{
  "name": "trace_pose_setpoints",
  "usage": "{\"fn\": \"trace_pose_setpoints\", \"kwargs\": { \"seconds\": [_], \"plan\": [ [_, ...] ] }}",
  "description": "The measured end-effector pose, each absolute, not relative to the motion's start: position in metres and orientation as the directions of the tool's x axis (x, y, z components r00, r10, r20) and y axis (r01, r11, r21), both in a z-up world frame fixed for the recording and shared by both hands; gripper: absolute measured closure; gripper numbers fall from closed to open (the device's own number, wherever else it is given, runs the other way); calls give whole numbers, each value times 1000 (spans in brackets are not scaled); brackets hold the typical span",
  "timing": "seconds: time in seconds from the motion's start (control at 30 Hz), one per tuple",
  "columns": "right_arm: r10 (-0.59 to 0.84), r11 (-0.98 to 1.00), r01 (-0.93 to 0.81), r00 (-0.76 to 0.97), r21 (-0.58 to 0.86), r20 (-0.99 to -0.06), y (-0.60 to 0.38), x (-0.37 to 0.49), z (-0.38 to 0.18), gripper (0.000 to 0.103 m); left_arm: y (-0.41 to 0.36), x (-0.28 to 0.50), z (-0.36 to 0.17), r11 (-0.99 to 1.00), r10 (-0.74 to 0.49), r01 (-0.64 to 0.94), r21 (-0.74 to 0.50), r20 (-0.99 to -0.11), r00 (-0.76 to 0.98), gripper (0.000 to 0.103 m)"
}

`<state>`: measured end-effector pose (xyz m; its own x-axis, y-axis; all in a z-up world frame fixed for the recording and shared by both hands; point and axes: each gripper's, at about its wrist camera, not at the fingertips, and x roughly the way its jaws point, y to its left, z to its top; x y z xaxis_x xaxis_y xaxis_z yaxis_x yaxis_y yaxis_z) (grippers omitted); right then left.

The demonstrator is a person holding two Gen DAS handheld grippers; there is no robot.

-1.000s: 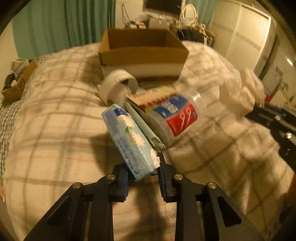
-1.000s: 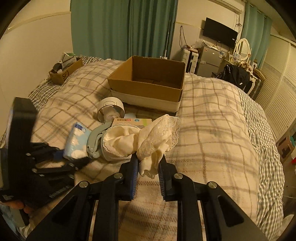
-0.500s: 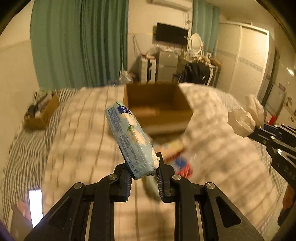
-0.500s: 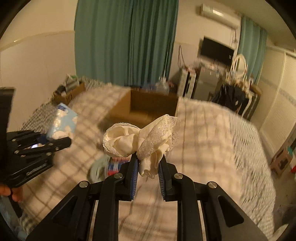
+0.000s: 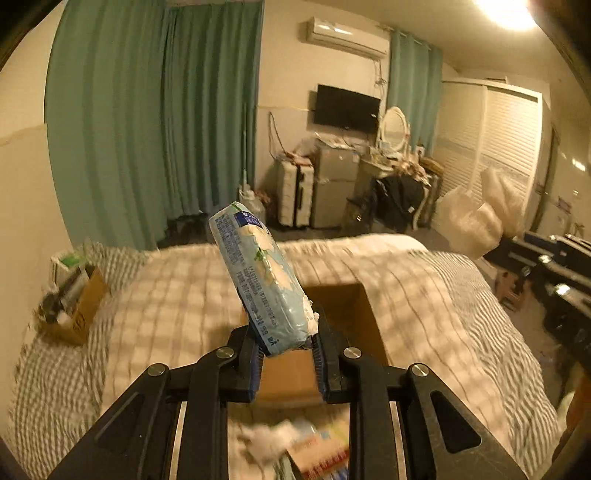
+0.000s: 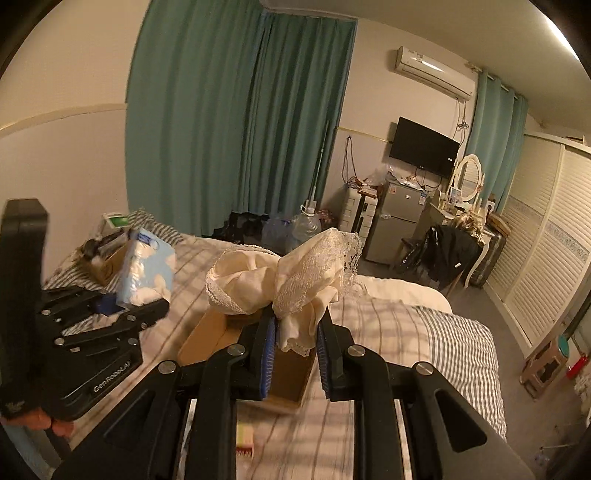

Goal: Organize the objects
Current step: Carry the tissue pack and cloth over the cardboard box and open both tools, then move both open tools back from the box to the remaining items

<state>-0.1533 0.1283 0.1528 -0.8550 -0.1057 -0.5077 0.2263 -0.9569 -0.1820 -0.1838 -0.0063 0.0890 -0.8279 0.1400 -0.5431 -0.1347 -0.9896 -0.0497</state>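
Clutter [image 5: 306, 443] under the left gripper [image 5: 286, 350] shows only in its own view. It squeezes a blue tissue pack [image 5: 260, 277] above the cardboard box [image 5: 343, 314]. The right gripper [image 6: 295, 343] pinches a cream lace cloth [image 6: 284, 280].

You are facing a bedroom lit by a warm ceiling light [image 5: 506, 11] at the upper right. Long teal curtains [image 6: 236, 122] hang floor-length along the far wall, with a second, narrower curtain [image 6: 495, 122] further right. Between them a white air conditioner [image 6: 434, 72] sits high on the pale wall, above a black television [image 6: 424, 146]. Below it stand a small grey fridge [image 6: 391, 225], a white suitcase [image 5: 295, 192] and a dressing table with an oval mirror [image 6: 469, 177]. White louvred wardrobe doors [image 6: 546, 251] line the right side. A bed [image 6: 436, 332] with checked and striped covers fills the foreground, and the floor [image 6: 495, 306] is grey.
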Motion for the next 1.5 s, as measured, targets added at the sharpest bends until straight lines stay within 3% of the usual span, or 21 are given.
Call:
{"fn": "trace_pose_setpoints", "kwargs": {
  "seconds": [0.17, 0.5, 0.8, 0.87, 0.97, 1.0, 1.03, 1.27, 1.4, 1.5],
  "plan": [
    [-98, -957, 230, -827, -175, -553, 116, -219, 133, 84, -7, -233, 68, -989, 142, -137, -52, -564, -813, 80],
    [-120, -961, 256, -732, -109, -671, 125, -332, 23, 84, -1, -326, -31, -992, 115, -123, -36, -669, -734, 80],
    [-177, -959, 281, -682, -31, -709, 146, -359, -38, 82, 10, -343, -64, -986, 116, -166, 4, -704, -701, 80],
    [-189, -958, 285, -688, -21, -701, 151, -352, -36, 75, 10, -340, -64, -985, 126, -173, -5, -708, -695, 76],
    [-188, -960, 281, -699, -22, -690, 154, -343, -27, 44, 13, -330, -57, -985, 111, -174, 16, -712, -693, 58],
    [-184, -963, 270, -713, -22, -676, 156, -336, -20, 36, 13, -324, -53, -985, 106, -172, 21, -710, -696, 43],
    [-183, -964, 264, -723, -22, -666, 158, -331, -13, 35, 13, -319, -47, -985, 103, -169, 24, -702, -705, 37],
    [-132, -963, 249, -773, -106, -620, 163, -268, 47, 26, -3, -265, 4, -989, 120, -149, -15, -671, -731, 31],
    [-106, -962, 232, -802, -144, -588, 165, -223, 78, 15, -12, -222, 33, -992, 85, -125, 21, -626, -775, 4],
    [-100, -957, 236, -814, -169, -572, 163, -185, 95, 9, -21, -185, 51, -992, 73, -120, 39, -598, -798, 1]
  ]
}}
